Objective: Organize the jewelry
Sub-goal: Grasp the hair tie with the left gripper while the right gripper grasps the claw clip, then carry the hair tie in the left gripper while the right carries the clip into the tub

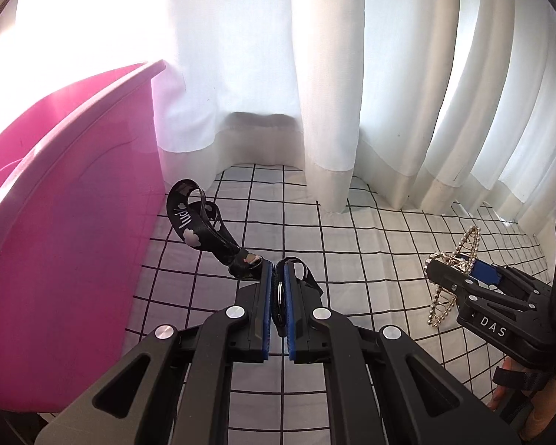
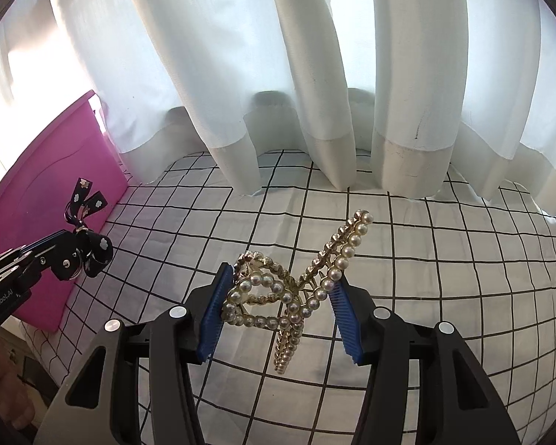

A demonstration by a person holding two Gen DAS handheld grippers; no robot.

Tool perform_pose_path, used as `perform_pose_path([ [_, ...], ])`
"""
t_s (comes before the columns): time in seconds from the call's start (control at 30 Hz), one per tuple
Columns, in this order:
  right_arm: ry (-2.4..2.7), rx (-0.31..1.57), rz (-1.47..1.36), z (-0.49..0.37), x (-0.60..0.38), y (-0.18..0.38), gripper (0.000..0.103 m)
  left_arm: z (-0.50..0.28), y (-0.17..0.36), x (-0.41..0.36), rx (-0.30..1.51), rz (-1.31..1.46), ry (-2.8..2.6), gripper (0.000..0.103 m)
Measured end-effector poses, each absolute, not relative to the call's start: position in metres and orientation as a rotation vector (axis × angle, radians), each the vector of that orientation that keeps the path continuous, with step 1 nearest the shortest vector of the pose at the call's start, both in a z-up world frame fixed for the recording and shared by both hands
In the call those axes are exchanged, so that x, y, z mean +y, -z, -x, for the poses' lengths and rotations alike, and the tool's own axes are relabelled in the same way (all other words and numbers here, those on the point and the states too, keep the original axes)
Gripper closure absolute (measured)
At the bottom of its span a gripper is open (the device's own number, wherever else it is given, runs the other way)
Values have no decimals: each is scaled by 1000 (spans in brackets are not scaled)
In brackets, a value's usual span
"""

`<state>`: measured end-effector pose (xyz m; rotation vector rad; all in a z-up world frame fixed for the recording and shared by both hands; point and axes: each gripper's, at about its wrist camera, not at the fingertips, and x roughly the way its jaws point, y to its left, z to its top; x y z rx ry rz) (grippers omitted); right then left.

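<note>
My left gripper (image 1: 278, 270) is shut on a black ribbon strap (image 1: 200, 222) printed with pale flowers; a small metal ring shows between its blue pads (image 1: 265, 307). The strap loops up and left, in the air above the cloth. The same strap (image 2: 89, 241) and the left gripper (image 2: 66, 263) appear at the left of the right wrist view. My right gripper (image 2: 281, 278) is shut on a gold hair claw set with pearls (image 2: 278, 293), its two blue pads pressing the claw's sides. That claw (image 1: 452, 270) and the right gripper (image 1: 459, 278) show at the right of the left wrist view.
A pink plastic bin (image 1: 66, 200) stands at the left, its wall close beside the strap; it shows too in the right wrist view (image 2: 40, 200). A white cloth with a black grid (image 2: 426, 259) covers the surface. White curtains (image 2: 315, 74) hang along the back. A hand (image 1: 515, 389) holds the right gripper.
</note>
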<state>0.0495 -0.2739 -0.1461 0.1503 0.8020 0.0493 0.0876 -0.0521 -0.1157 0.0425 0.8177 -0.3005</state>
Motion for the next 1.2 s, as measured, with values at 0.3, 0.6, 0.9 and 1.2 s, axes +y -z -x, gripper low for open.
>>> perform_pose_path([
  [0.3,-66,731,-117,-39,-268,99,52,-72,68,-51,725,-38,317,96],
  [0.6,-179,633,-63,-35,-235,37,52,-55,11,-24,628,7,268,96],
  [0.9,-384,518,6,-54,-152,-19,52,-46,-38,46,532,38,131,96],
  [1.2,-612,538,44,-85,-38,-36,52,-63,-33,136,565,55,-51,96],
])
